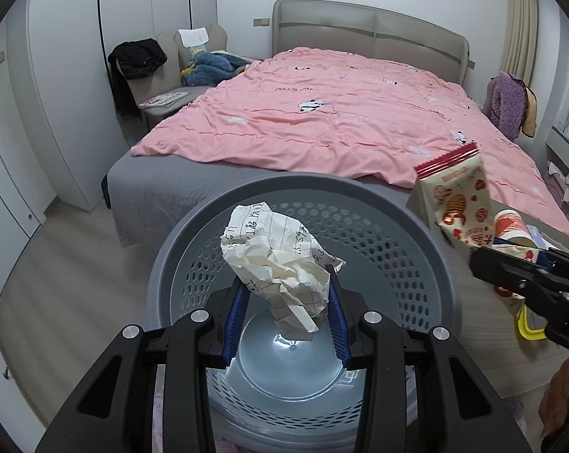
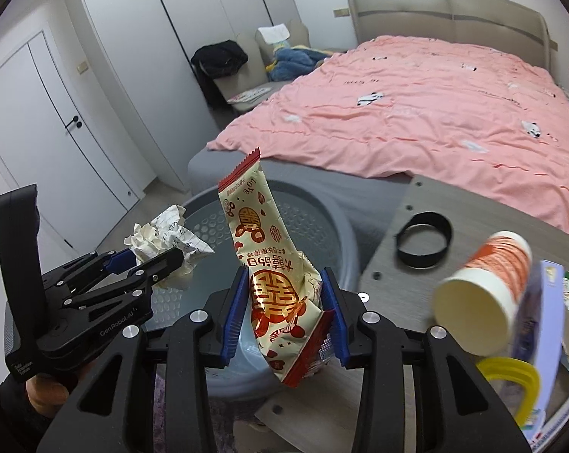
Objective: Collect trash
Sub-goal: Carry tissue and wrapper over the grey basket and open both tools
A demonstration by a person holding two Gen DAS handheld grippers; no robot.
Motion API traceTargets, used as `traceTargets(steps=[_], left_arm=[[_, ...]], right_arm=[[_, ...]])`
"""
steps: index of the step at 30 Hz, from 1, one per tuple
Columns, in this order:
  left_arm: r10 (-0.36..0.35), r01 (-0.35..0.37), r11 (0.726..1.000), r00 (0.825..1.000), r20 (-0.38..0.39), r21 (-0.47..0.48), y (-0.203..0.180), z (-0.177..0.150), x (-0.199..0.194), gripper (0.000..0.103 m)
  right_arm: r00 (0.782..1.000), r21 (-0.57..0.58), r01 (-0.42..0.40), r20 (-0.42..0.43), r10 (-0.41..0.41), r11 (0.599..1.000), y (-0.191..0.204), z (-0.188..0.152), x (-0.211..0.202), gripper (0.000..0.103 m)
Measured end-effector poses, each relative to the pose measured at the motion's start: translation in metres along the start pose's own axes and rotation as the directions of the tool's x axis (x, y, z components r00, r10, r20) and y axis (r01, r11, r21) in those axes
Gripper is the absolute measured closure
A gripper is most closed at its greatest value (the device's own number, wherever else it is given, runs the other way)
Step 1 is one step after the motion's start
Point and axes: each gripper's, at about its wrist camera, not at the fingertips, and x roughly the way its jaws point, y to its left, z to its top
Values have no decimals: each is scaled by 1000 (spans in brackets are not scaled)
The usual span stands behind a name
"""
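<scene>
My left gripper (image 1: 286, 290) is shut on a crumpled ball of lined paper (image 1: 276, 260) and holds it above the open grey perforated trash basket (image 1: 390, 219). The ball also shows in the right wrist view (image 2: 163, 241), with the left gripper (image 2: 148, 260) at the left. My right gripper (image 2: 282, 290) is shut on a cream and red snack wrapper (image 2: 273, 279), held upright near the basket's (image 2: 322, 215) right rim. The wrapper (image 1: 454, 192) shows at the right of the left wrist view.
A grey side table (image 2: 397, 287) stands right of the basket with a black ring (image 2: 422, 239), a tipped orange and white paper cup (image 2: 484, 287), a yellow item (image 2: 511, 381) and packets. Behind is a bed with a pink duvet (image 1: 322, 117). Wardrobes (image 1: 65, 87) stand left.
</scene>
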Motion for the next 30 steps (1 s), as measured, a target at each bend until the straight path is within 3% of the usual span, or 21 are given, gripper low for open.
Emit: traceTargets(steps=[6, 7, 9, 11, 30], left_arm=[[1, -1, 1000, 1000, -7, -26, 15, 2, 9, 63], [3, -3, 1000, 1000, -6, -30, 17, 2, 9, 59], [9, -9, 999, 1000, -4, -38, 19, 2, 9, 50], [16, -16, 999, 1000, 1, -43, 21, 1, 8, 41], [50, -50, 997, 999, -12, -62, 27, -7, 6, 36]], right_arm=[[1000, -22, 6, -12, -6, 1000, 13, 7, 17, 60], [1000, -28, 7, -8, -7, 1000, 16, 7, 16, 59], [1000, -38, 15, 6, -15, 999, 20, 10, 17, 45], [999, -48, 26, 21, -25, 999, 21, 11, 15, 41], [999, -58, 34, 0, -34, 998, 24, 0, 19, 37]])
